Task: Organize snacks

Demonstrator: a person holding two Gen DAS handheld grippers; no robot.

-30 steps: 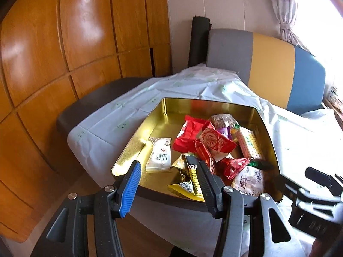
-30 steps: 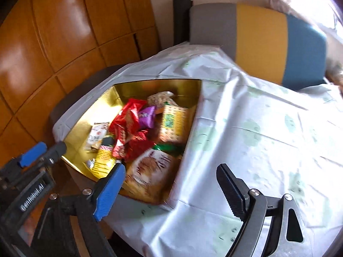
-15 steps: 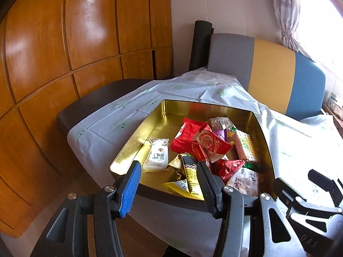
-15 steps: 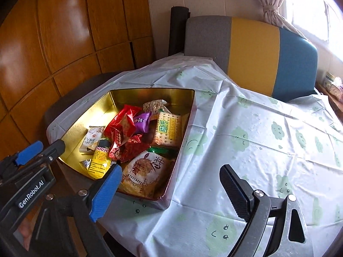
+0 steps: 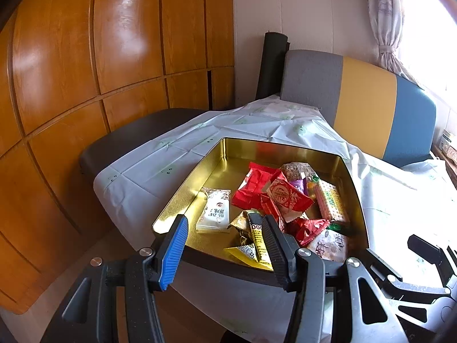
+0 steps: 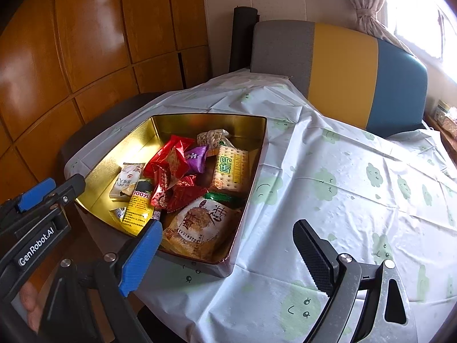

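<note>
A gold tin box (image 5: 197,168) (image 6: 258,160) sits on the table's near left corner, full of wrapped snacks: red packets (image 5: 257,184) (image 6: 171,157), a white packet (image 5: 214,213) (image 6: 127,181), a cracker pack (image 5: 331,200) (image 6: 231,168), a round pastry pack (image 6: 200,225), a yellow packet (image 6: 137,208). My left gripper (image 5: 225,238) is open and empty, just before the tin's near edge. My right gripper (image 6: 228,241) is open and empty, over the tin's near right corner. The left gripper also shows in the right wrist view (image 6: 51,188).
A white tablecloth with green cloud faces (image 6: 357,177) covers the table right of the tin. A grey, yellow and blue chair back (image 5: 357,105) stands behind. A dark seat (image 5: 128,140) and wooden wall panels (image 5: 85,71) are at the left.
Both grippers have pulled back and risen a little, so more of the table and tin shows. Both stay open and empty. The snacks have not moved.
</note>
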